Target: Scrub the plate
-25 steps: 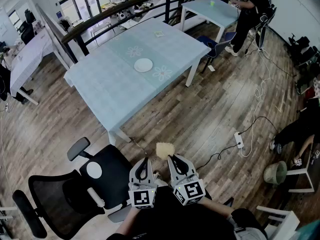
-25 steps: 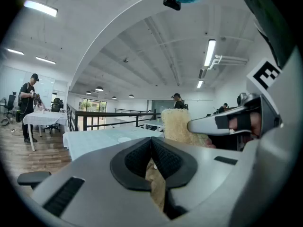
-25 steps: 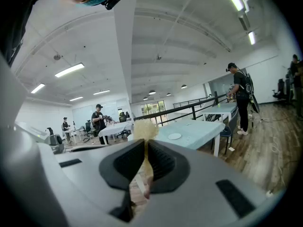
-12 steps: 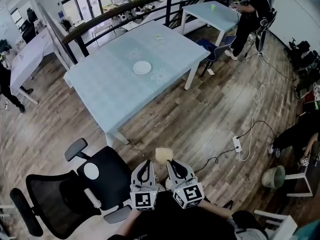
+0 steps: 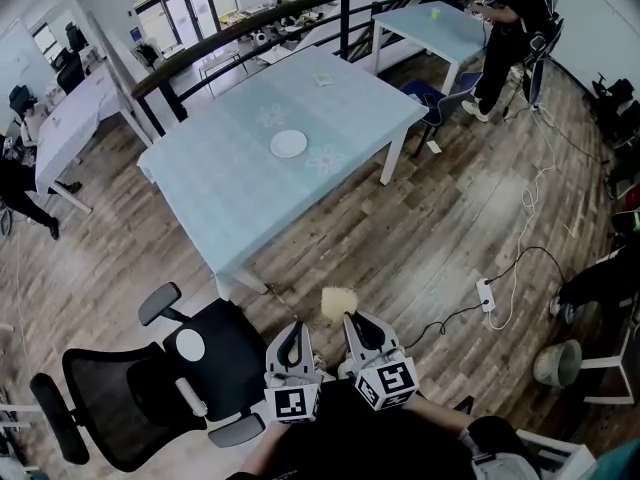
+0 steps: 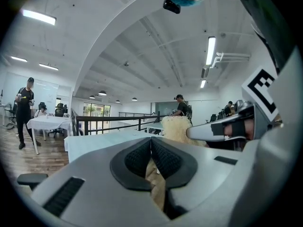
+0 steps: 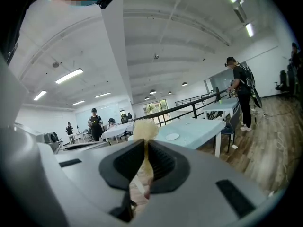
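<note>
Pale-blue tabletop carries the round white plate, well apart from both tools. The left tool is clenched on nothing. A fluffy pale-yellow scrubber sits grasped in the right tool. Scrubbing looks not yet begun; the next move calls for walking up to the tabletop.

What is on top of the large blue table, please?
On the table: a white plate near the middle, a small item by the far edge; the surface beneath the plate is hidden.
</note>
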Demonstrator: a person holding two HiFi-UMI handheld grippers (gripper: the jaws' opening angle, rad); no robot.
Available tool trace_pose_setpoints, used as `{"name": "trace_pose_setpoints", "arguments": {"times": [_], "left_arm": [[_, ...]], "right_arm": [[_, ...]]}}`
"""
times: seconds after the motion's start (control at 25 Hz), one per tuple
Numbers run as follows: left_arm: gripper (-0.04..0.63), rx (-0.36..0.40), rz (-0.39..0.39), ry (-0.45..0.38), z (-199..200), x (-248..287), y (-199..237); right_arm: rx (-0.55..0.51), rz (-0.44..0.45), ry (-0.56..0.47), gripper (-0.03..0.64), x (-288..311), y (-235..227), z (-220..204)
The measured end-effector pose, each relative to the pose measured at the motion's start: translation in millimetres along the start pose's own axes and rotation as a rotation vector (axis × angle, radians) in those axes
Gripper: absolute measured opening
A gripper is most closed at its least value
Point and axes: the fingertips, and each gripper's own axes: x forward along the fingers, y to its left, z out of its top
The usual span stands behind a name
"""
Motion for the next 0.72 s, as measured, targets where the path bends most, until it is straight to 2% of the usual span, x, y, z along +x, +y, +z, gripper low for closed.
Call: {"name": "trace_pose_setpoints", "arguments": {"times": [0.16,0.28,0.44,0.56,0.72], "left_arm": [[0.014,0.0,0.038,-0.036,7.9,9.7,-9.9],[0.014,-0.052,0.065,-0.035,-2.5,14.0,-22.6],[0.014,-0.044,0.051,-0.028,-4.7,23.8,-36.7],[0.014,-0.016,0.041,-0.054,4.3,34.8,-38.2],[0.014,-0.065,0.05,-0.036,-7.2,47.5,-34.0]], "right_arm": [[-0.01,0.026,-0.018,0.035,0.9,-15.9,11.5],[-0.023,0.032,-0.015,0.035,-2.8,-29.2,11.3],[-0.027,0.029,-0.011,0.035,-6.5,-43.4,11.0],[-0.023,0.016,-0.015,0.035,-4.4,-53.0,12.3],[-0.03,0.014,-0.005,0.035,5.8,-60.3,12.5]]}}
